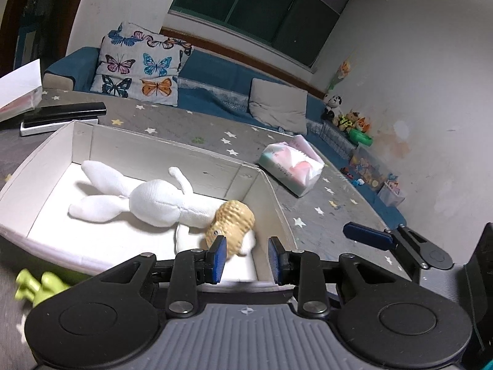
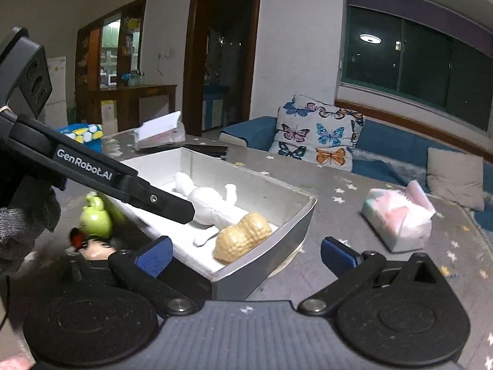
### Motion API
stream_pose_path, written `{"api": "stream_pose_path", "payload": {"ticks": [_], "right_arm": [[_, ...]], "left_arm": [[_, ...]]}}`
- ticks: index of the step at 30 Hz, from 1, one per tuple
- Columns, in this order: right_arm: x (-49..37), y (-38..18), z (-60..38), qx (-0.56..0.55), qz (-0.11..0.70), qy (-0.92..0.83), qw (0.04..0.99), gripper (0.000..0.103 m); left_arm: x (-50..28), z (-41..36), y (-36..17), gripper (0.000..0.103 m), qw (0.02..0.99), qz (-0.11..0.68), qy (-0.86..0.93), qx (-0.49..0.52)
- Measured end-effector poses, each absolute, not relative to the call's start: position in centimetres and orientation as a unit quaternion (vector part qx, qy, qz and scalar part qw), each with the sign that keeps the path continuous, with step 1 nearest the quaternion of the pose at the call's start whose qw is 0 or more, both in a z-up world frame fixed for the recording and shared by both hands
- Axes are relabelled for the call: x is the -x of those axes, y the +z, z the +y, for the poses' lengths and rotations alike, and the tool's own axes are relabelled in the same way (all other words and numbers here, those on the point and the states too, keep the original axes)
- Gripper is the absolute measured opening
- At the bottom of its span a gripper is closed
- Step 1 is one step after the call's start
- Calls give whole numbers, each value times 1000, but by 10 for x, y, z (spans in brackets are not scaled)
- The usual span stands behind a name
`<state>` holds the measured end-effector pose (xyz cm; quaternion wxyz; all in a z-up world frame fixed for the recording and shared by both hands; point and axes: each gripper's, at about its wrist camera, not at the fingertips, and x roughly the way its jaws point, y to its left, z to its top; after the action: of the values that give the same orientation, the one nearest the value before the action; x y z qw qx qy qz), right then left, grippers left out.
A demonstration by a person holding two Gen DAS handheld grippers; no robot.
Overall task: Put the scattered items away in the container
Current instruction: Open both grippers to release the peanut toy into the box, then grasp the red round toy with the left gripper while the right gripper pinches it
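Surface: grey star-print table [image 1: 215,135], with a blue sofa and butterfly cushion behind it; landmark is the white box [image 1: 255,178].
Left of box: green toy [image 2: 97,215] and a dark-haired doll [image 2: 95,245] lie on the table just outside the box's left wall, not yet tidied.
Inside box: white plush rabbit [image 1: 148,197] lying flat; peanut toy [image 2: 243,236] at the near end, touching the rabbit.
Right of box: tissue pack [image 2: 397,219] on the table, well apart.
Left gripper [image 1: 246,257]: jaws apart, nothing between them, over the box's near right corner.
Right gripper [image 2: 246,254]: jaws wide apart, empty, straddling the near corner of the box.
Risk: reaching left for the toys, a finger may catch the box rim and drag the box; the two grippers sit close and could clash.
Room: table right of the box is open; the left side is crowded.
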<state>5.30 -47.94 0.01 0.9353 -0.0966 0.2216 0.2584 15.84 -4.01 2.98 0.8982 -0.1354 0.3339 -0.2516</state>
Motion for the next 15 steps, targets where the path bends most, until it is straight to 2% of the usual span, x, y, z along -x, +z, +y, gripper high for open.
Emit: {"api": "stream_pose_path", "payload": {"ticks": [15], "right_arm": [[-8, -21, -482, 59, 252, 304, 917, 103]], "left_arm": [[-83, -33, 25, 31, 900, 324, -267, 119]]}}
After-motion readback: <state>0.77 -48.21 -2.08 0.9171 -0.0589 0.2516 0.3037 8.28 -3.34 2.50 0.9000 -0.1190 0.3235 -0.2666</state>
